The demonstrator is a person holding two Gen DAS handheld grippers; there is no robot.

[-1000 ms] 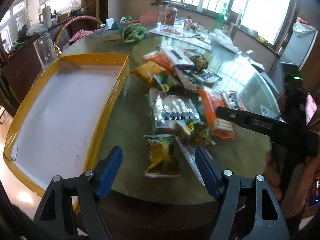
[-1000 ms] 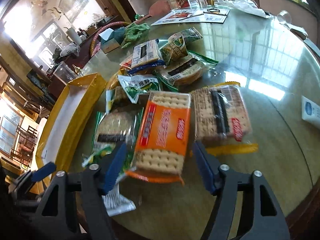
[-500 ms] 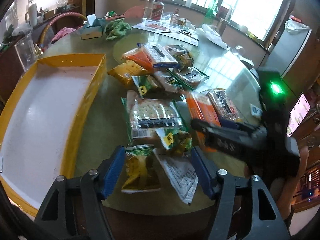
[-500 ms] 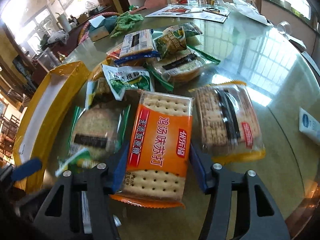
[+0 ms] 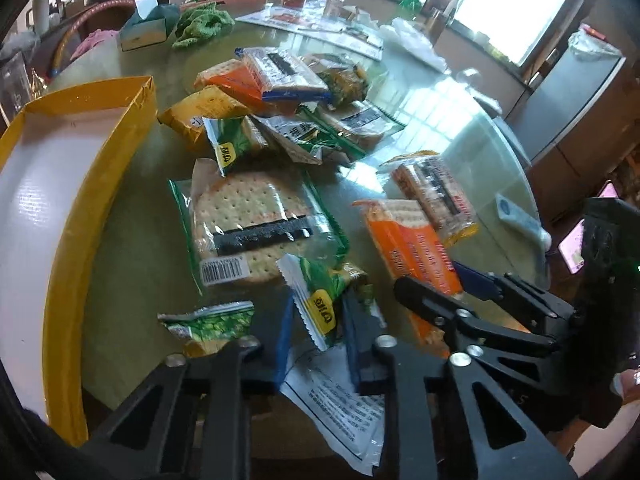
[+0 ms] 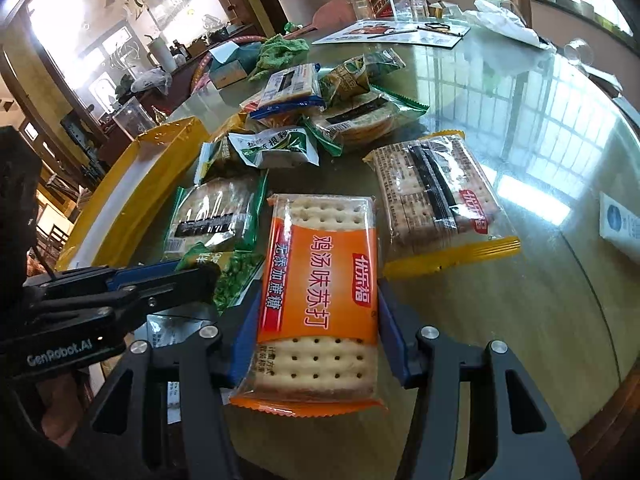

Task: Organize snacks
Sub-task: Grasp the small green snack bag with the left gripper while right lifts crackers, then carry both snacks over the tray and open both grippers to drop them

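Lying between the blue pads of the right gripper (image 6: 318, 320), the orange soda cracker pack (image 6: 320, 280) rests flat on the glass tabletop (image 6: 540, 128); the jaws have just been closing and both pads now touch its long sides. Just to that gripper's left, the left gripper (image 5: 316, 332) has just snapped together, pinching a small green snack packet (image 5: 320, 300) by its serrated end. Ahead of the left gripper lies a round cracker pack (image 5: 252, 224) in green wrap, further ahead a heap of mixed snack packs. Off to its left sits the yellow tray (image 5: 104, 184), white inside.
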